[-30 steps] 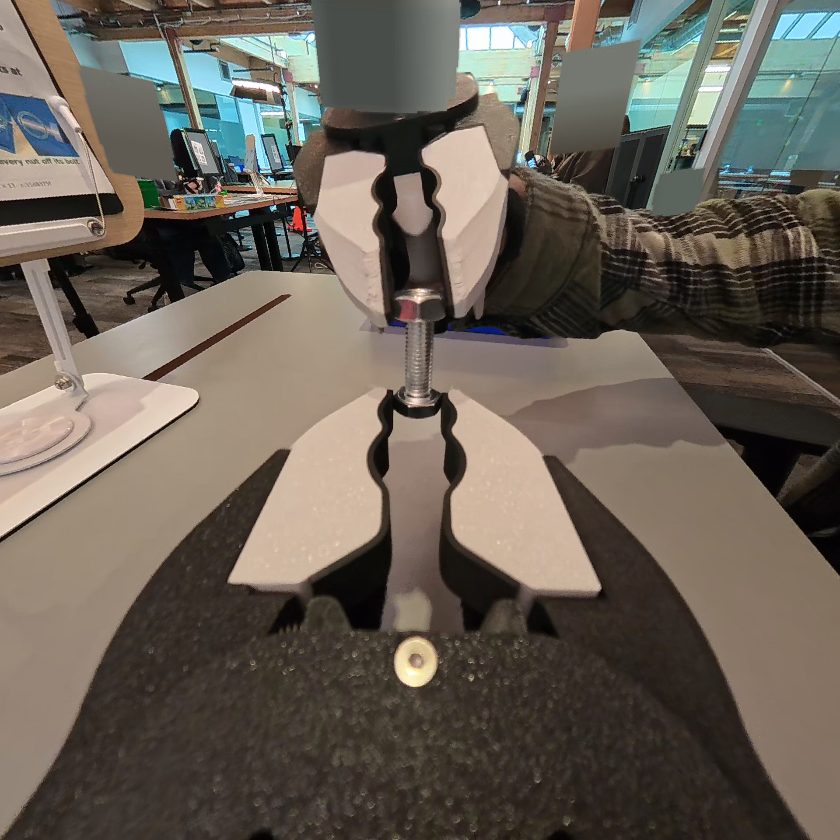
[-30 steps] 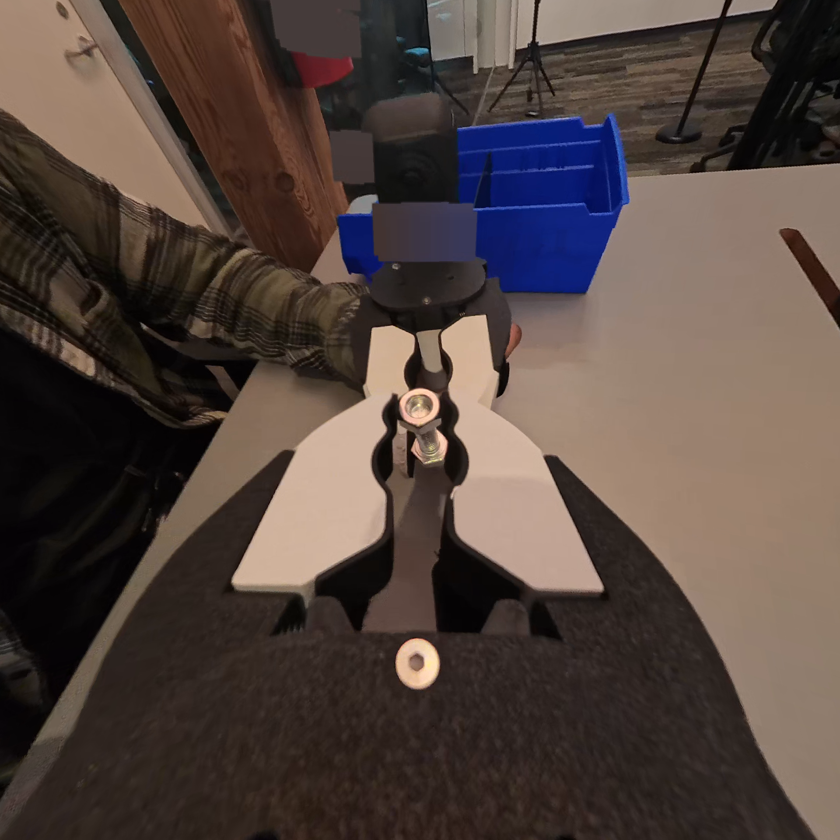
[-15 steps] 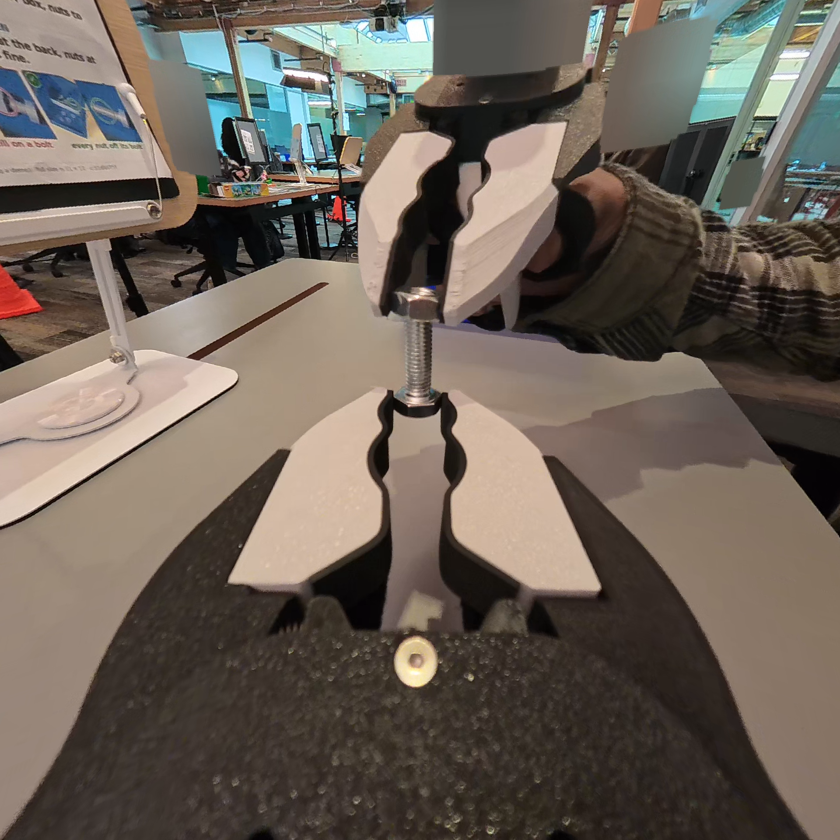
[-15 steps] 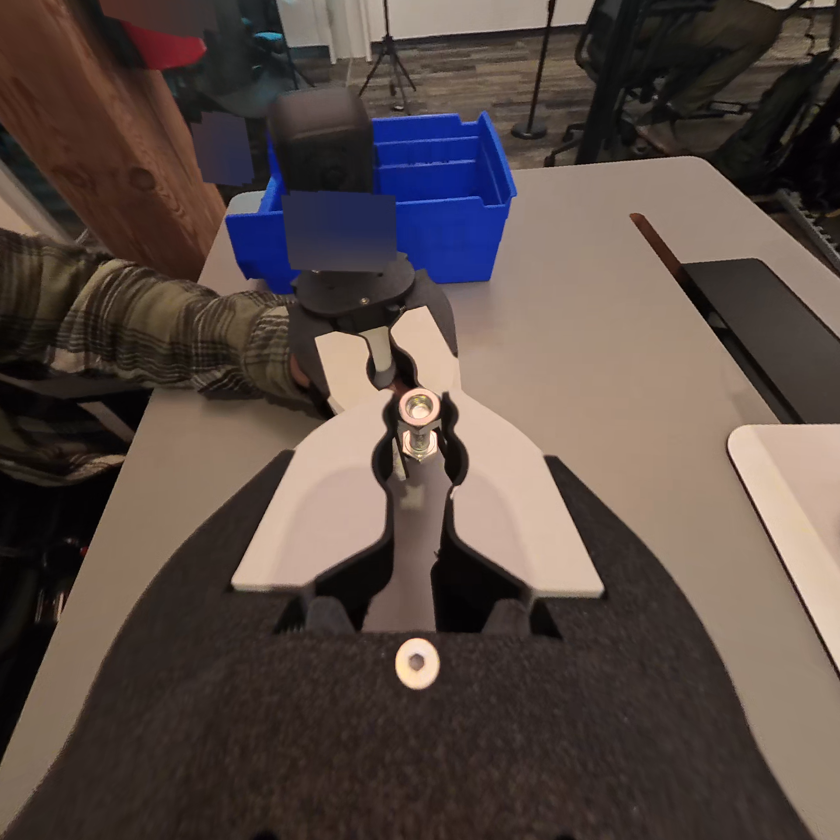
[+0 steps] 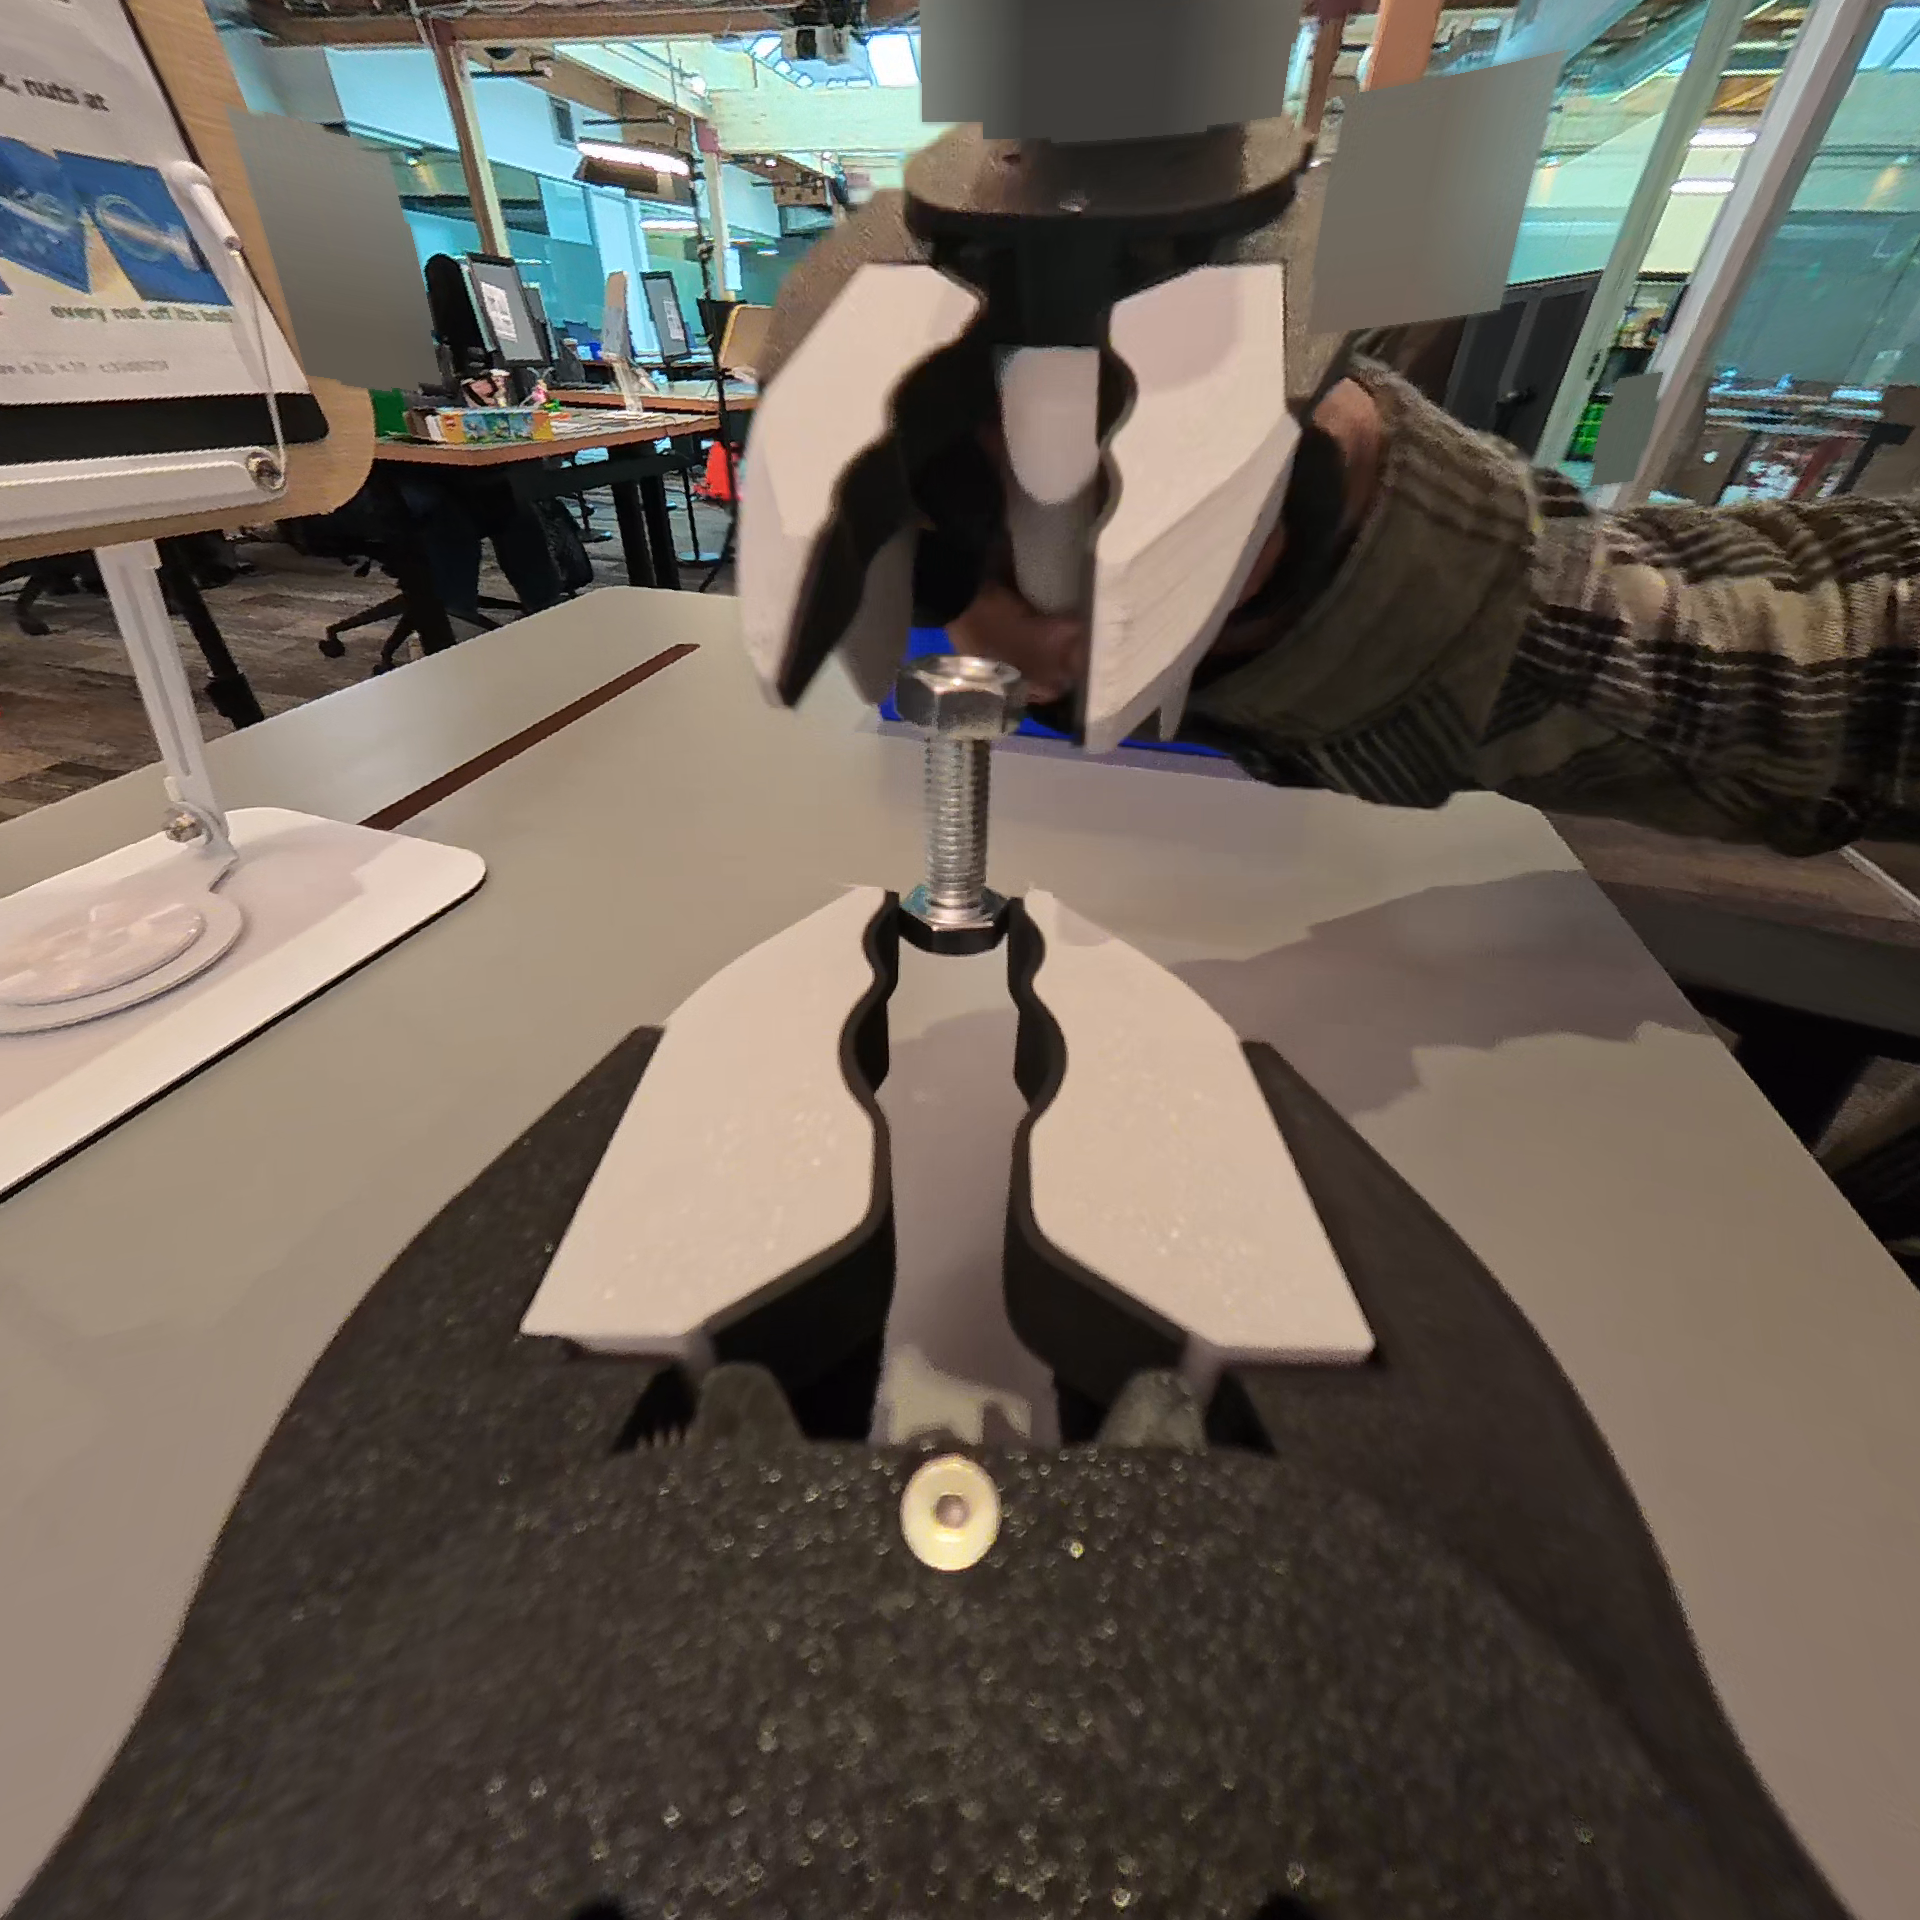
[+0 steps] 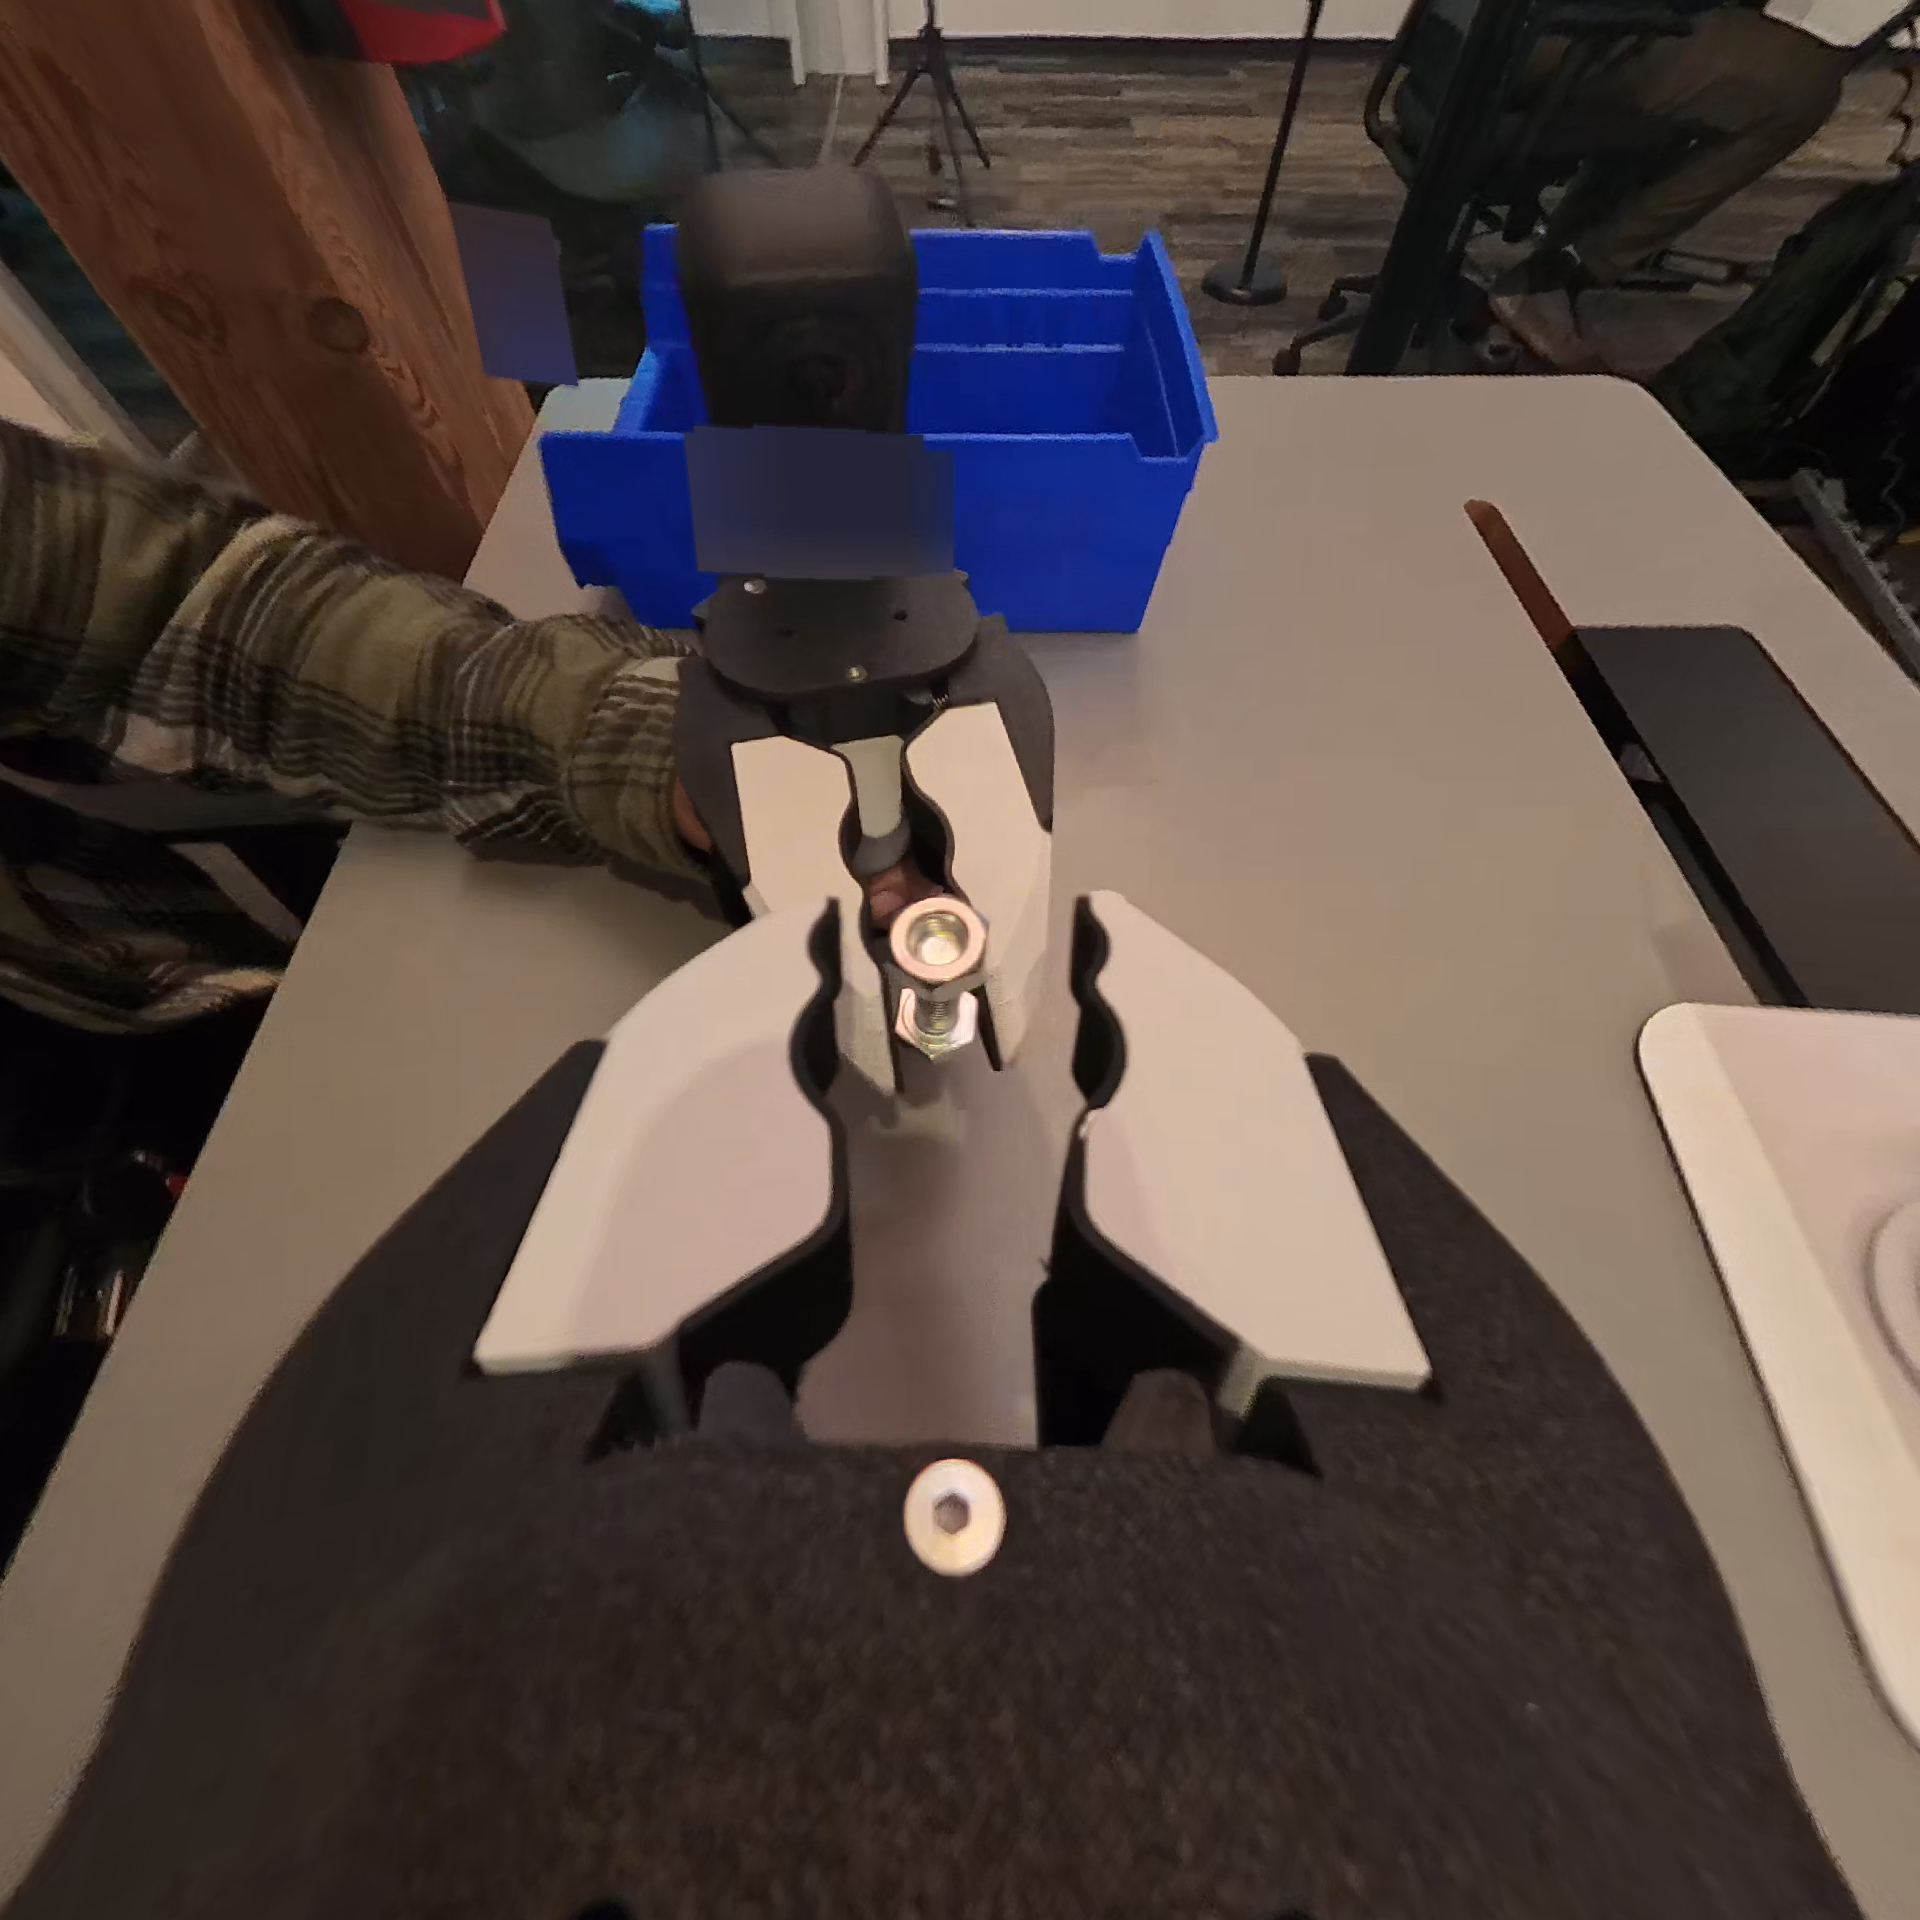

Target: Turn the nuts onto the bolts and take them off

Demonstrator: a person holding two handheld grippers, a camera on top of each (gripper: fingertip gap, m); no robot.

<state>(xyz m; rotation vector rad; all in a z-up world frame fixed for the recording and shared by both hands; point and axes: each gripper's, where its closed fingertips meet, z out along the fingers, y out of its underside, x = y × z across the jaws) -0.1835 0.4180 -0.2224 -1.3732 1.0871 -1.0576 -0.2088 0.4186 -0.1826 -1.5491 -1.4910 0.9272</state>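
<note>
A silver bolt point(image 5: 956, 821) stands upright above the grey table point(image 5: 644, 831). My left gripper point(image 5: 951, 914) is shut on the bolt's hex head at the bottom. A hex nut point(image 5: 956, 698) sits at the top end of the thread. My right gripper point(image 5: 954, 681) hangs over it from above, jaws spread, fingers either side of the nut and not touching it. In the right wrist view I look down on the nut point(image 6: 940, 940) between my open right gripper point(image 6: 951, 920); the left gripper point(image 6: 940, 1060) holds the bolt head point(image 6: 935, 1023) below.
A blue bin point(image 6: 1039, 520) stands behind the left gripper at the table's edge. A white stand base point(image 5: 208, 935) carrying a printed sheet point(image 5: 114, 260) sits at the left. A black pad point(image 6: 1745, 779) lies by the table edge. Plaid sleeves point(image 5: 1662, 665) reach in. About 4 centimetres separates my left fingertips from my right.
The right gripper was shut on the nut and twisted with it; it has now opened and let go. The left gripper still holds the bolt head.
</note>
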